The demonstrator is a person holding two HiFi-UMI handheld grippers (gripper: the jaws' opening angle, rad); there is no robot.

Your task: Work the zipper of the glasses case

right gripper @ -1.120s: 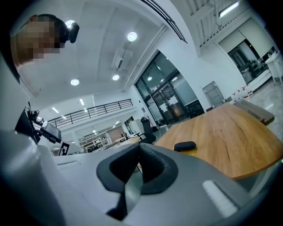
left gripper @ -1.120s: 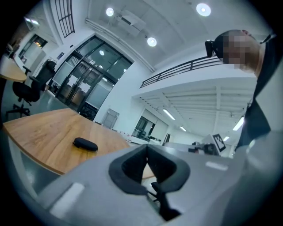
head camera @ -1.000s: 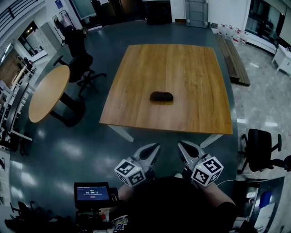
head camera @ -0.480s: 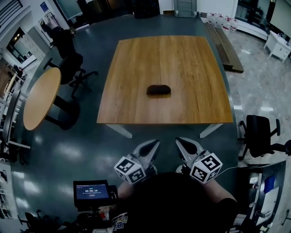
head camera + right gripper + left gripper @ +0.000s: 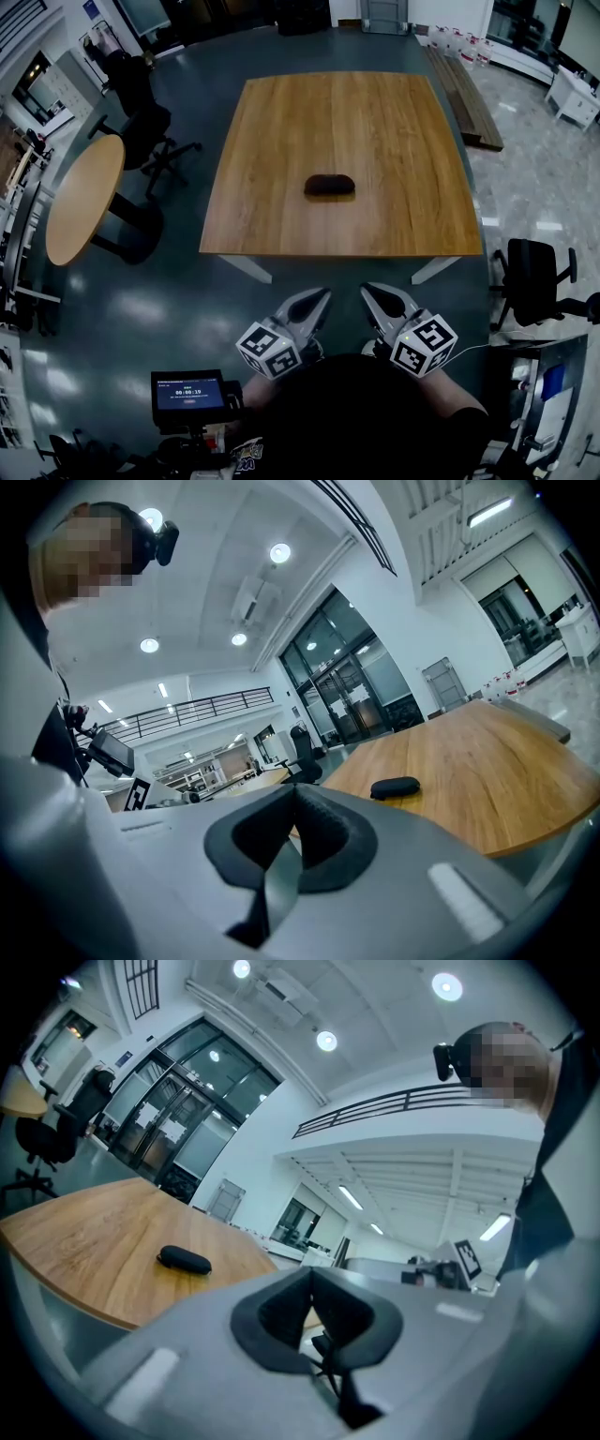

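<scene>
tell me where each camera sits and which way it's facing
Head view: on the person's head, looking steeply down at the table and glasses case; left gripper and right gripper show at the bottom.
Left gripper view: on the left gripper, looking along its shut jaws toward the table.
Right gripper view: on the right gripper, likewise.
Shared: all show the glasses case.

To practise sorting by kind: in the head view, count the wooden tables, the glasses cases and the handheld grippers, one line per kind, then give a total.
Wooden tables: 2, the square table and the round table
Cases: 1, the glasses case
Grippers: 2, the left gripper and the right gripper
Total: 5
</scene>
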